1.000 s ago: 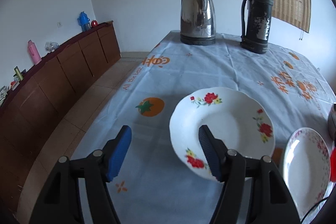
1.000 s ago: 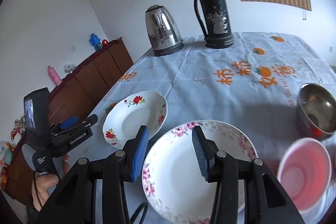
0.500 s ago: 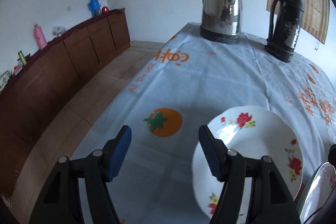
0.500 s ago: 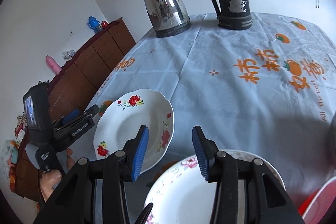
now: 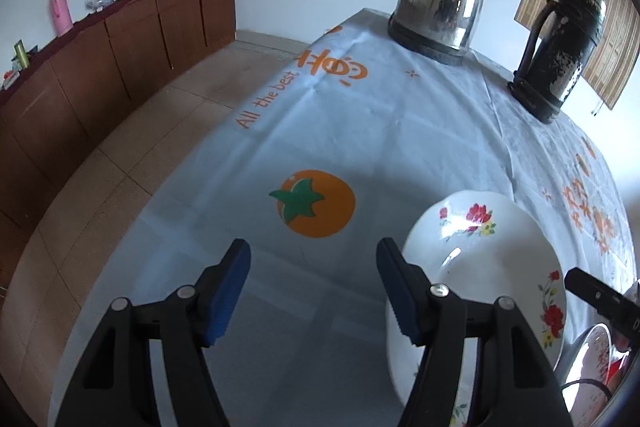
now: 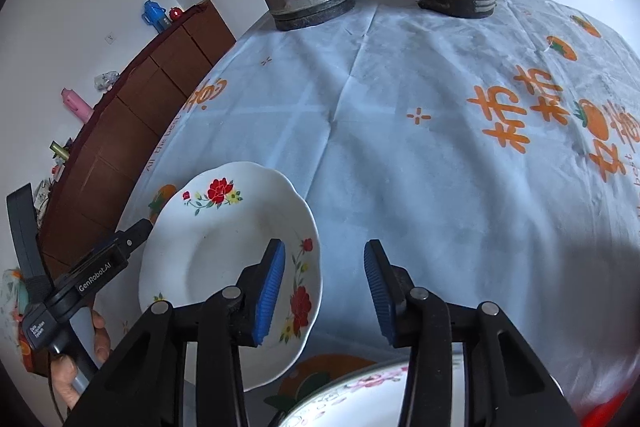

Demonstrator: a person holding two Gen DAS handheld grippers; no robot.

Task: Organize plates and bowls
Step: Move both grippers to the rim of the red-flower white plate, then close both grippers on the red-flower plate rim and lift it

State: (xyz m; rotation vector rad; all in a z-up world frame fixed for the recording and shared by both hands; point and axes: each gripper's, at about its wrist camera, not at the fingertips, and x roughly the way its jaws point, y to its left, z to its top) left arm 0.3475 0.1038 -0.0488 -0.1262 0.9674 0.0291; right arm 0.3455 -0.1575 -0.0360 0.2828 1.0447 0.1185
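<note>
Right wrist view: our right gripper [image 6: 324, 287] is closing on nothing, the red-flowered plate [image 6: 224, 251] just left of it, the pink-flowered plate [image 6: 360, 391] beneath. Our left gripper [image 5: 312, 287] gapes empty. Nothing stacked yet.

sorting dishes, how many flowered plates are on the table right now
2: a white scalloped red-flower plate at the table's left edge, and a white pink-flower plate beside it at the frame's bottom; others may be hidden.
</note>
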